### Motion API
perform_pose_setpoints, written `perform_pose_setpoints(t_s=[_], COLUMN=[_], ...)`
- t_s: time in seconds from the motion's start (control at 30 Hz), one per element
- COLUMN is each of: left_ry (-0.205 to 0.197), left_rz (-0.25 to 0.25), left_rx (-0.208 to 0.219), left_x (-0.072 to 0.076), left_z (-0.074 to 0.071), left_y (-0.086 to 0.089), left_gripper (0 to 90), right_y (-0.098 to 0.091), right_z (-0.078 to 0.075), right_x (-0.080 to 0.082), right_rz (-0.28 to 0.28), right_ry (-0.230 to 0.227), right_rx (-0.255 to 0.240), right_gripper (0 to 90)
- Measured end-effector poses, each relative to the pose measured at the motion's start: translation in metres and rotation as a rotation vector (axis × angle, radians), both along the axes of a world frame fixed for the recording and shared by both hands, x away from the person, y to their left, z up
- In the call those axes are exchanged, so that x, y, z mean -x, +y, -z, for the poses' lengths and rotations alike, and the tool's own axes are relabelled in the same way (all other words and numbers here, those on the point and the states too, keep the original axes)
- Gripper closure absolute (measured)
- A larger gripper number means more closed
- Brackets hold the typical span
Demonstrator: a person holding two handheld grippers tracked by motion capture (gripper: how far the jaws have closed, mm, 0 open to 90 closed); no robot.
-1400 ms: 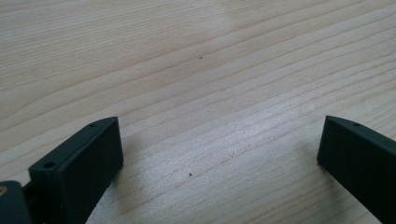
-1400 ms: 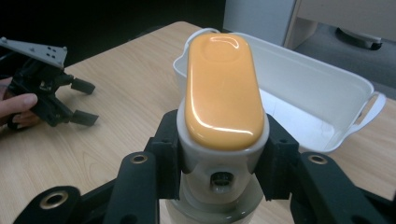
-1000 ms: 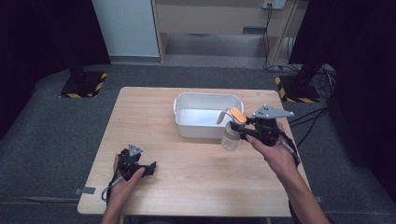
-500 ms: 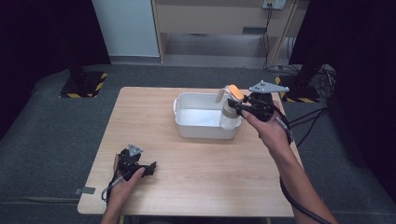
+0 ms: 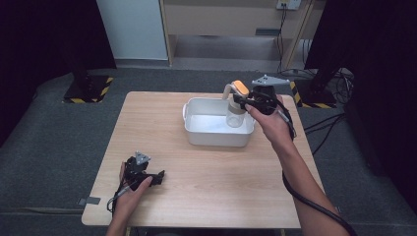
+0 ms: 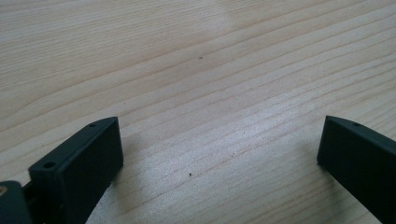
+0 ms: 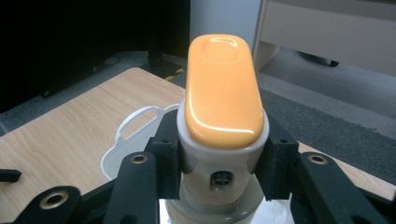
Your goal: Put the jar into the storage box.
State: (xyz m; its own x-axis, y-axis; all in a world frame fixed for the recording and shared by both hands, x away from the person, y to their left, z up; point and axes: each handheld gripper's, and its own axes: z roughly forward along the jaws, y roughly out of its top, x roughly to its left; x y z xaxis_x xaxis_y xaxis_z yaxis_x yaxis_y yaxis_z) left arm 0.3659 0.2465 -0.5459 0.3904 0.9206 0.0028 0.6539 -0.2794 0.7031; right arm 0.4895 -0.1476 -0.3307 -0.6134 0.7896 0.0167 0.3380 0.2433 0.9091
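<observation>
My right gripper (image 7: 219, 158) is clamped on the bottle (image 5: 235, 110) just under its orange cap, holding it over the bin (image 5: 196, 135). If that hold on the neck slips, it could tip and strike the rim. My left gripper (image 5: 143, 173) rests open on the tabletop (image 5: 206, 187).

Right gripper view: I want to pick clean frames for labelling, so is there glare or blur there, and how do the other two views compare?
Right gripper view: white glare streaks on the bottle's orange cap, the background soft. Left gripper view: the wooden table grain is sharp, with soft shadows beside the jaws. High view: the table is evenly lit, the room's sides are very dark, and the bottle over the white tub looks small and slightly soft.
</observation>
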Motion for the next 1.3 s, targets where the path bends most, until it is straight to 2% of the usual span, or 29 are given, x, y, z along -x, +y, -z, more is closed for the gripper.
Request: perform_pose_setpoints(t_s=[0.27, 0.43, 0.6, 1.07, 1.3], left_ry=[0.000, 0.001, 0.000, 0.000, 0.000], left_rz=[0.001, 0.001, 0.001, 0.000, 0.001], left_rx=[-0.001, -0.001, -0.001, 0.001, 0.000], left_x=[0.000, 0.000, 0.000, 0.000, 0.000], left_z=[0.000, 0.000, 0.000, 0.000, 0.000], left_y=[0.000, 0.000, 0.000, 0.000, 0.000], left_gripper=[0.0, 0.0, 0.0, 0.0, 0.0], right_y=[0.015, 0.021, 0.027, 0.030, 0.036], right_z=[0.017, 0.022, 0.034, 0.069, 0.080], right_x=[-0.019, -0.027, -0.035, -0.046, -0.049], right_rz=[-0.005, -0.006, -0.011, -0.027, -0.046], right_ry=[0.023, 0.033, 0.051, 0.085, 0.092], right_rx=[-0.002, -0.005, -0.002, 0.006, 0.017], right_gripper=[57.7, 57.7, 57.7, 57.7, 57.7])
